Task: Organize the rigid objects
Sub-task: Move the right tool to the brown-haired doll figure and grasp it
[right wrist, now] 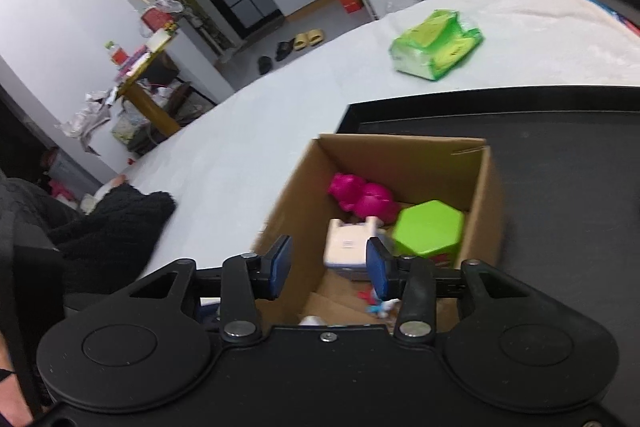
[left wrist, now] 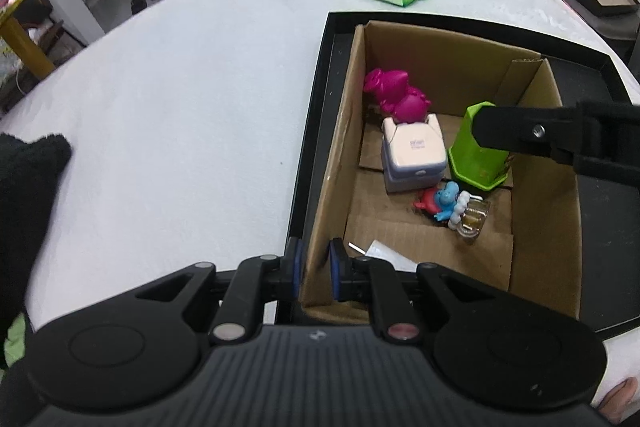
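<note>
Cardboard of the open brown carton (left wrist: 548, 227) is pinched at its near wall by the left hand-held gripper (left wrist: 314, 269), while the right hand-held gripper (right wrist: 328, 269) hangs part-open and empty above its light, stiff, probably slippery plastic contents, the green hexagonal pot (right wrist: 428, 229), best grasped across flat sides, farthest in.

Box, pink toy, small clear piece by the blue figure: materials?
Box: brown corrugated cardboard, matte; raw cut edges and folded flaps show.
Pink toy: likely moulded plastic, glossy highlights on rounded forms.
Clear piece: transparent, yellowish tint; glass or acrylic, cannot tell which.
</note>
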The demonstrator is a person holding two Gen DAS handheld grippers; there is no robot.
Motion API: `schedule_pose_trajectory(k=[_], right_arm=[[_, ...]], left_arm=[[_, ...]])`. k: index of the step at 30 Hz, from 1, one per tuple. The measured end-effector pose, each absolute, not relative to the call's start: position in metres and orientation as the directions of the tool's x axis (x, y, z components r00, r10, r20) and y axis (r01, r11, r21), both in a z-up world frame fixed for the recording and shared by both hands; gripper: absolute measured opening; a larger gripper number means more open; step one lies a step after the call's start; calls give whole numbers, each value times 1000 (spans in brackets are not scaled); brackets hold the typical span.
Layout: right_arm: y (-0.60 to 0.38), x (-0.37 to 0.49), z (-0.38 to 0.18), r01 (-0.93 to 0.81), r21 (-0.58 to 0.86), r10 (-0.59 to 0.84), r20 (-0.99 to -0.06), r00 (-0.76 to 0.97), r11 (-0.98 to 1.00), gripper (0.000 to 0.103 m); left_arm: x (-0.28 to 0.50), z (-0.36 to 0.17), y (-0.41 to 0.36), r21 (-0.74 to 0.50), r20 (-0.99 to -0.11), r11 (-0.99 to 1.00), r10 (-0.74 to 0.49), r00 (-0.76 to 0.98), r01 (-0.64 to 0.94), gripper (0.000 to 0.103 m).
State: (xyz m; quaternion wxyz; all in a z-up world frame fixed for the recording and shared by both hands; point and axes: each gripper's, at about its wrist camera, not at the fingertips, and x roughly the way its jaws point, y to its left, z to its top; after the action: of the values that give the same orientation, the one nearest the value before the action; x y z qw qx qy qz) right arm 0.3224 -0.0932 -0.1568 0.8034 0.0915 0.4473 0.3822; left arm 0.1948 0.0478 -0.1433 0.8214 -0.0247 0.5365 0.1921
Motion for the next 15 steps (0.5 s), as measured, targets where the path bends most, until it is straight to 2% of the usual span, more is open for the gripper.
schedule_pose_trajectory(k=[6, 10, 15], right_arm=[[-110, 325, -151, -528, 443, 664, -653, 365, 725, 43], [-126, 328, -149, -517, 412, 640, -649, 411, 750, 52], [-147, 335, -151, -477, 407, 614, -651, 446, 779, 52]], left_arm=[[204, -140, 42, 194, -882, 920, 316, 349, -342, 16], [210, -136, 37, 216, -875, 916, 335, 349, -339, 16], [216, -129, 36, 229, -868, 906, 355, 346, -355, 16]])
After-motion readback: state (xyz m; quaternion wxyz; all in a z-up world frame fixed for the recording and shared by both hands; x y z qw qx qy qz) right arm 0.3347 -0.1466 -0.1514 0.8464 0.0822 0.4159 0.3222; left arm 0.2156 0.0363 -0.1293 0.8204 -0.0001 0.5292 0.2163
